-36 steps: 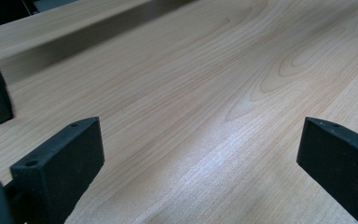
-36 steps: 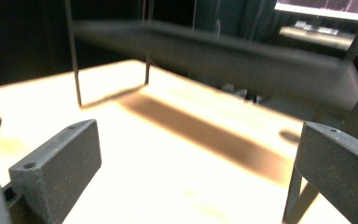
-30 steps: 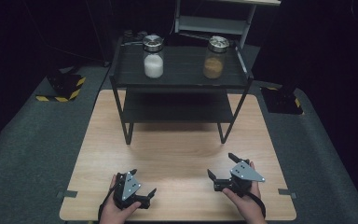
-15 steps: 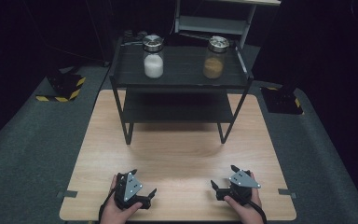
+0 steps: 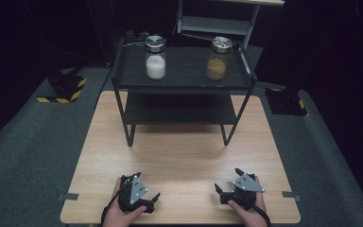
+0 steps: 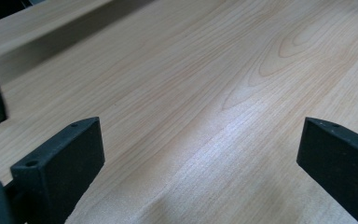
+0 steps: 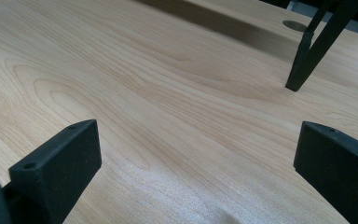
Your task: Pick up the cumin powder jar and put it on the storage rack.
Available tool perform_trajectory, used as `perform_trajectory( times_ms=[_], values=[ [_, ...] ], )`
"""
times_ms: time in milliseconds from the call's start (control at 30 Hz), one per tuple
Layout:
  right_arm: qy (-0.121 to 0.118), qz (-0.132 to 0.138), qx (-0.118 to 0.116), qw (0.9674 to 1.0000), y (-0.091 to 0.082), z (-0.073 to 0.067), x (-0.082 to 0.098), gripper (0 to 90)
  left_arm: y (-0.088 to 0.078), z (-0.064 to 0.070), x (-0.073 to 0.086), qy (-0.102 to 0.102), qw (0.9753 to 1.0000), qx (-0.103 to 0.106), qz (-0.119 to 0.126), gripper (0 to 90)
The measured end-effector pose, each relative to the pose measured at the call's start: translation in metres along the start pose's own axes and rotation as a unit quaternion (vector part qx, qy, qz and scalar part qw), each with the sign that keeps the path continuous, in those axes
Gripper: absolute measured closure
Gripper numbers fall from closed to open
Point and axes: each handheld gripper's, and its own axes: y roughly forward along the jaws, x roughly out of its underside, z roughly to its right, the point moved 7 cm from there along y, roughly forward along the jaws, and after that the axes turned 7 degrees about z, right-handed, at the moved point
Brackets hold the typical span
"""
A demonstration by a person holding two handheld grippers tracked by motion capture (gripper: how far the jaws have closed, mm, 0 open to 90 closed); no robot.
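Resting low on the table (image 5: 179, 156), both hand-held grippers released, high view adding two jars (image 5: 155, 56) on shelf (image 5: 184, 80)

Lab: dark drapes, hazard-taped floor blocks (image 5: 64, 87).

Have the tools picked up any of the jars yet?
No. Both jars, the white jar and the brown jar, stand lidded on the shelf rack. The left tool and right tool rest open near the table's front edge, empty. All remains.
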Motion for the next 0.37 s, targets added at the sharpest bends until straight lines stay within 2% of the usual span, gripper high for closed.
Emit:
perform_trajectory(
  times_ms=[100,367],
  values=[
    [-0.004,0.001,0.001,1.0000,-0.0010,-0.0015,0.0004,0.8,0.0005,-0.0013,-0.0003,-0.007,1.0000,-0.002,-0.001,1.0],
    [0.006,0.001,0.002,1.0000,-0.0024,-0.0002,0.0010,0.9,0.0015,0.0017,-0.0012,0.007,1.0000,-0.002,-0.005,1.1]
  ],
)
